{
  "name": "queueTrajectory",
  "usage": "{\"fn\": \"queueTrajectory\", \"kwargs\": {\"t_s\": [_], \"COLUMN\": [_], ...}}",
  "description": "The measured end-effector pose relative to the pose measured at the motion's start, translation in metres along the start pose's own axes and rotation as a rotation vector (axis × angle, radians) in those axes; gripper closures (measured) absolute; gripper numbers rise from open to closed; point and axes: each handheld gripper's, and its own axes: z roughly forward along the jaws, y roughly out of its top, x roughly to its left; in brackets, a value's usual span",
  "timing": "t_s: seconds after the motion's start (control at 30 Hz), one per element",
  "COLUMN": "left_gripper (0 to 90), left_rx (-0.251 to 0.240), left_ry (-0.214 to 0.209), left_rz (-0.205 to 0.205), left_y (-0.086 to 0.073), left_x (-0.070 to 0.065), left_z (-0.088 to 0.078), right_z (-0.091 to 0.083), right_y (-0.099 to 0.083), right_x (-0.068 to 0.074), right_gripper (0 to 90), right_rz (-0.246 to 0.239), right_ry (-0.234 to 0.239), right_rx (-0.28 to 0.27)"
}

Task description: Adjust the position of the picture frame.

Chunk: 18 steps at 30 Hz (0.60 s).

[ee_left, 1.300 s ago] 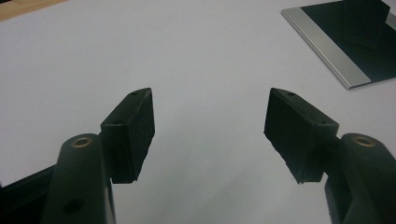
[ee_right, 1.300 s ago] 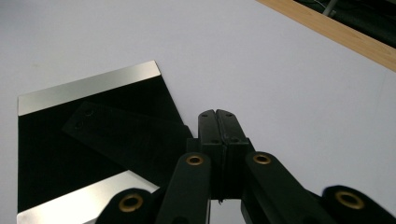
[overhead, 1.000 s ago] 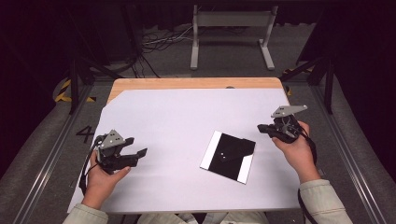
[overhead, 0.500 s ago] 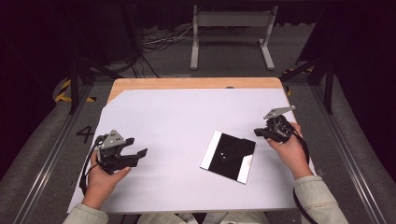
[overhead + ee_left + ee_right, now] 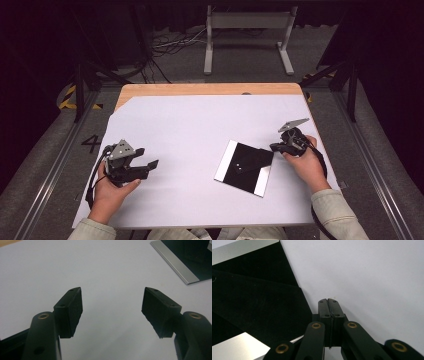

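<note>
A black board [image 5: 231, 176] with silver strips along two sides lies right of centre on the white sheet [image 5: 200, 125]. A black flap of cloth [image 5: 248, 159] lies on it, its corner pointing right. My right gripper [image 5: 273, 147] is shut with nothing between its fingers, its tips just off that corner. In the right gripper view the shut gripper [image 5: 328, 301] rests over bare sheet beside the cloth [image 5: 257, 307]. My left gripper [image 5: 147, 157] is held open at the left, well away from the board. The left gripper view shows the gripper [image 5: 112, 305] with jaws wide apart and the board's silver strip [image 5: 175, 263] at the upper right.
The sheet covers a wooden table whose far edge [image 5: 210, 89] shows bare. Beyond it on the floor stand a grey metal frame [image 5: 247, 35] and loose cables [image 5: 170, 45]. Rails run along both sides of the table.
My right gripper has moved left and toward the person, coming down to the right corner of the black cloth. The left gripper has stayed in place, open.
</note>
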Motion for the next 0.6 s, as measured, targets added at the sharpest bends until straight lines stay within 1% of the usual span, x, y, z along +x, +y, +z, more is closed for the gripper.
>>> {"fn": "queueTrajectory", "kwargs": {"t_s": [0.2, 0.23, 0.53, 0.6], "left_gripper": [33.7, 33.7, 33.7, 33.6], "left_rx": [0.001, 0.001, 0.001, -0.001], "left_ry": [-0.001, -0.001, 0.000, 0.003], "left_rz": [-0.004, -0.004, -0.005, 0.000], "left_y": [-0.0001, -0.0001, -0.0001, -0.0001], "left_x": [-0.0004, -0.0004, -0.0009, -0.0005], "left_z": [0.0000, 0.0000, 0.0004, 0.0006], "right_z": [0.0028, 0.0029, 0.0019, 0.0015], "right_y": [-0.0024, -0.0028, -0.0031, -0.0039], "right_x": [-0.0018, -0.0020, -0.0031, -0.0025], "right_gripper": [90.0, 90.0, 90.0, 90.0], "right_rz": [0.005, 0.008, 0.006, 0.009], "right_ry": [0.011, 0.013, 0.020, 0.019], "right_rx": [0.013, 0.009, 0.017, 0.018]}}
